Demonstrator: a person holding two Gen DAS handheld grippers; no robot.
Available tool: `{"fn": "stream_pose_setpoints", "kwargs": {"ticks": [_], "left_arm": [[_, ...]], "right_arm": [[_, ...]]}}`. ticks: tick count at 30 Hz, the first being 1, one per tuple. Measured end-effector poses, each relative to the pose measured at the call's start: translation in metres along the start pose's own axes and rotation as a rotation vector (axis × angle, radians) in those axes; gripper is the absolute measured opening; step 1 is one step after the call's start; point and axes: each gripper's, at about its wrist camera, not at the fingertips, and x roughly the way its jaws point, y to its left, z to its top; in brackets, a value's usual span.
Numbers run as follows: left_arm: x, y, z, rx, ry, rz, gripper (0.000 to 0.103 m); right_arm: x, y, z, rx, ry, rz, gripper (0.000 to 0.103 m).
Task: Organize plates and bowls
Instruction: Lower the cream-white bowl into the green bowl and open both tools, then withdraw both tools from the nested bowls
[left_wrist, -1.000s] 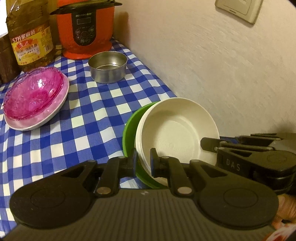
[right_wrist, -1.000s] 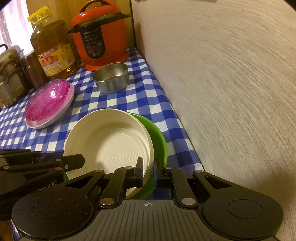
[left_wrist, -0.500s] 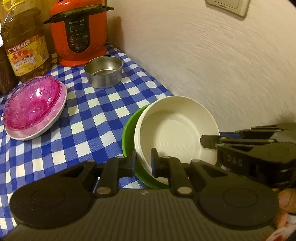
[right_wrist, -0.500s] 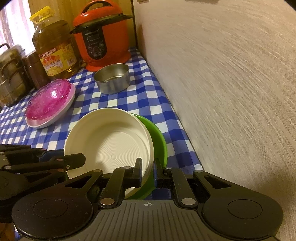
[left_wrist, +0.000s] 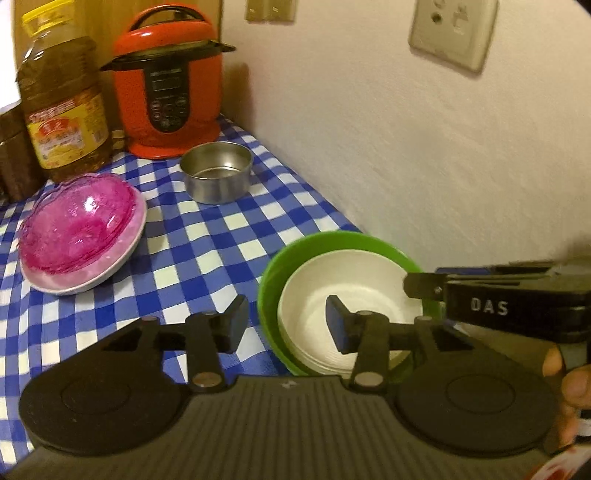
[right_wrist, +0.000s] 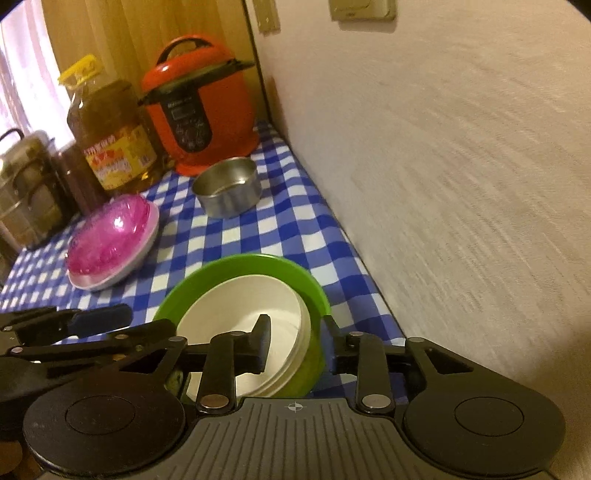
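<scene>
A white bowl (left_wrist: 347, 284) sits nested inside a green bowl (left_wrist: 291, 254) on the blue checked tablecloth, near the wall. My left gripper (left_wrist: 286, 319) is open, its fingers straddling the green bowl's near left rim. My right gripper (right_wrist: 297, 341) is open too, its fingers straddling the near right rim of the green bowl (right_wrist: 236, 269) around the white bowl (right_wrist: 255, 310). A pink glass bowl (left_wrist: 77, 221) rests in a pale plate (left_wrist: 110, 266) at the left. A steel bowl (left_wrist: 218, 173) stands further back.
A red pressure cooker (left_wrist: 170, 96) and a large oil bottle (left_wrist: 61, 107) stand at the back. The wall (left_wrist: 406, 147) runs close along the right side of the table. Metal containers (right_wrist: 26, 192) stand at the far left.
Both grippers have opened and let go of the bowls' rims. The white and green bowls, held tilted before, now sit level on the table.
</scene>
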Motion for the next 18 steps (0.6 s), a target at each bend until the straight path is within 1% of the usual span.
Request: {"fn": "stream_pose_setpoints", "kwargs": {"ticks": [4, 6, 8, 10, 12, 14, 18], "left_arm": [[-0.011, 0.017, -0.004, -0.096, -0.014, 0.005, 0.042], [-0.014, 0.024, -0.008, -0.146, -0.01, 0.001, 0.042], [-0.016, 0.03, -0.011, -0.177, -0.004, 0.001, 0.042], [-0.017, 0.033, -0.014, -0.194, 0.003, -0.001, 0.042], [-0.016, 0.034, -0.017, -0.202, 0.01, -0.003, 0.042], [-0.015, 0.033, -0.02, -0.206, 0.017, -0.01, 0.042], [-0.014, 0.03, -0.023, -0.202, 0.024, -0.02, 0.042]], "right_arm": [[-0.012, -0.004, -0.004, 0.022, -0.027, -0.013, 0.032], [-0.014, -0.006, -0.008, 0.031, -0.021, -0.02, 0.035], [-0.014, -0.007, -0.014, 0.03, -0.012, -0.026, 0.044], [-0.013, -0.009, -0.019, 0.029, -0.004, -0.022, 0.047], [-0.009, -0.01, -0.025, 0.03, 0.007, -0.013, 0.047], [-0.01, -0.013, -0.028, 0.042, -0.011, 0.001, 0.047], [-0.007, -0.024, -0.029, 0.108, -0.016, 0.045, 0.047]]}}
